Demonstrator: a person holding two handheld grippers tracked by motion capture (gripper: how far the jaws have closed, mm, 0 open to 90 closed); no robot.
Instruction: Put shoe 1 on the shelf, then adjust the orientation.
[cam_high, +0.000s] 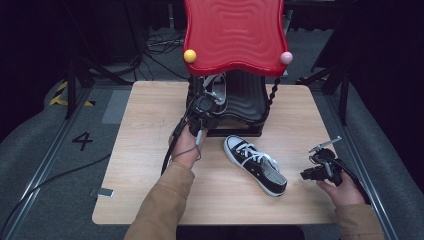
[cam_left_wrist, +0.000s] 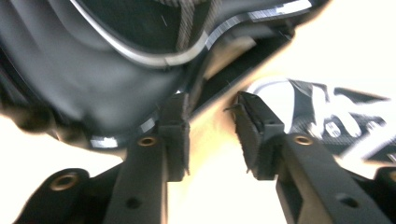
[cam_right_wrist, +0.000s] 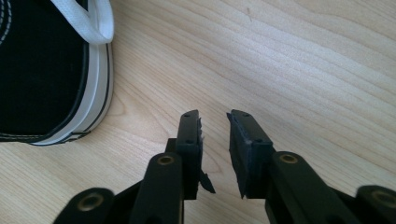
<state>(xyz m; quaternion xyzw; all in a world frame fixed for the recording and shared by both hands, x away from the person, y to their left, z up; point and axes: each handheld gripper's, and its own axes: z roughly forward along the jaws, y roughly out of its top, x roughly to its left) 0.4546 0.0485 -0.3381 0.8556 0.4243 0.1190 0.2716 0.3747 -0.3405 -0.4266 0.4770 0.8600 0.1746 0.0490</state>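
A: L gripper (cam_high: 204, 107) up at the rack (cam_high: 247, 102), why?
B: Prob. just put a shoe (cam_high: 218, 89) on the lower shelf – white sole visible in there, upright against the left post. Jaws apart, nothing btwn them, tips right at the shelf edge.
A: And the 2nd sneaker (cam_high: 255, 165)?
B: Lying on the table (cam_high: 150, 150), mid-front, toe toward rack, heel toward the person. Free, untouched.
A: R gripper (cam_high: 320, 167)?
B: Parked low by the sneaker's heel, near but not touching. Jaws apart w/ a narrow gap, empty. Looks staged to grab the heel next – a guess only.
A: Red top shelf (cam_high: 235, 35)?
B: Bare as far as visible.
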